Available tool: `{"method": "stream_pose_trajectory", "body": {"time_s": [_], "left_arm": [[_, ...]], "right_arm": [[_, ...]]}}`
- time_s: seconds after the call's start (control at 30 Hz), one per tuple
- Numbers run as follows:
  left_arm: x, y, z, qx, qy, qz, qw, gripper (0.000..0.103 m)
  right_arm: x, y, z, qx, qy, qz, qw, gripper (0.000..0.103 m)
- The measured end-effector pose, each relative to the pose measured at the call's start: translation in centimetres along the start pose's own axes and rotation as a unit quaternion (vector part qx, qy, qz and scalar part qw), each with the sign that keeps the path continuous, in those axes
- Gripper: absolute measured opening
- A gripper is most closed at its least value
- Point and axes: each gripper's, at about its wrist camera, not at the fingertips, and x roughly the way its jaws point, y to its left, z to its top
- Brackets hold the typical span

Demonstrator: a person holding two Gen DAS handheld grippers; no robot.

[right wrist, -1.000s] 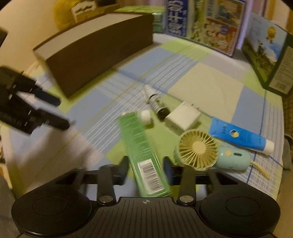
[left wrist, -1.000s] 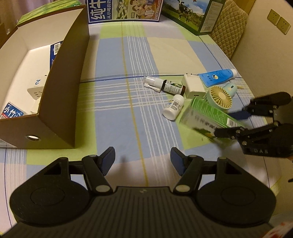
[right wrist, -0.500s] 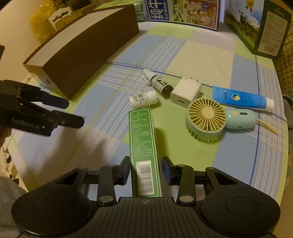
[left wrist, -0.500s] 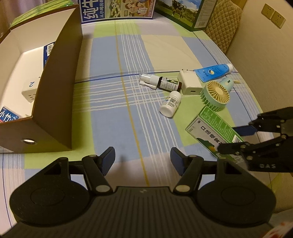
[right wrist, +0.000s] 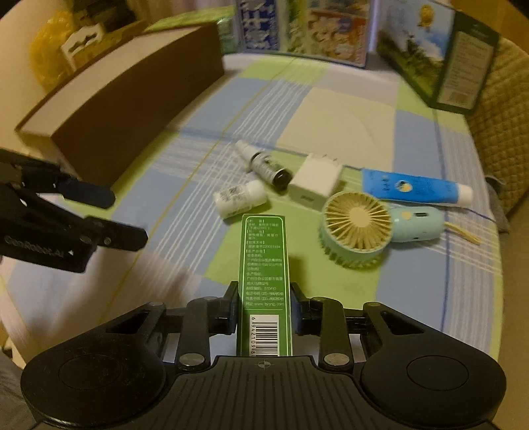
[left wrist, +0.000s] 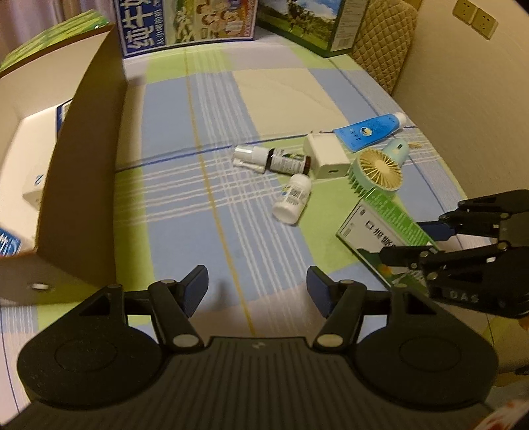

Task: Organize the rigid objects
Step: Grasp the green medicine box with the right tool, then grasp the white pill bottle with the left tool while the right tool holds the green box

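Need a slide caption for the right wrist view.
Right gripper clamps the green box above the checked cloth; fan and bottles ahead.

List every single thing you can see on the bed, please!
Long green cardboard box: 1, green, in the right claw.
Small white plastic bottle: 1, white, lying mid-sheet.
Dark glass spray bottle: 1, brown with white cap, beside the charger.
White plug charger: 1, white, centre.
Mint handheld fan: 1, mint and cream, right.
Blue squeeze tube: 1, blue, far right.
Brown cardboard box: 1, brown, left, holding items.
Printed cartons: several, at the far edge.
Left claw: 1, black, open.
Right claw: 1, black, shut on the box.
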Motion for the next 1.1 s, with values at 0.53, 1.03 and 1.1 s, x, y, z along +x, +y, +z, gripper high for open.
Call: {"method": "stream_pose_trajectory", "body": {"time_s": [0.53,1.03,1.1], "left_arm": [[4.7,-3.1,5.0,0.120,-0.007,-0.030,0.9923,0.056],[9.1,-3.4,6.7,0.155,0.036,-0.033,0.9867,0.036],[9.2,-3.4,6.7,0.155,0.038,-0.032,0.9866,0.030]], "right_arm": [[-5.5,-7.5,-0.2,0.160,-0.065,-0.087,0.981,0.027],[-6.2,-11.1,-1.5,0.220,-0.060,-0.112,0.967,0.027],[-6.1,-11.2,-1.4,0.221,-0.060,-0.112,0.967,0.027]]}}
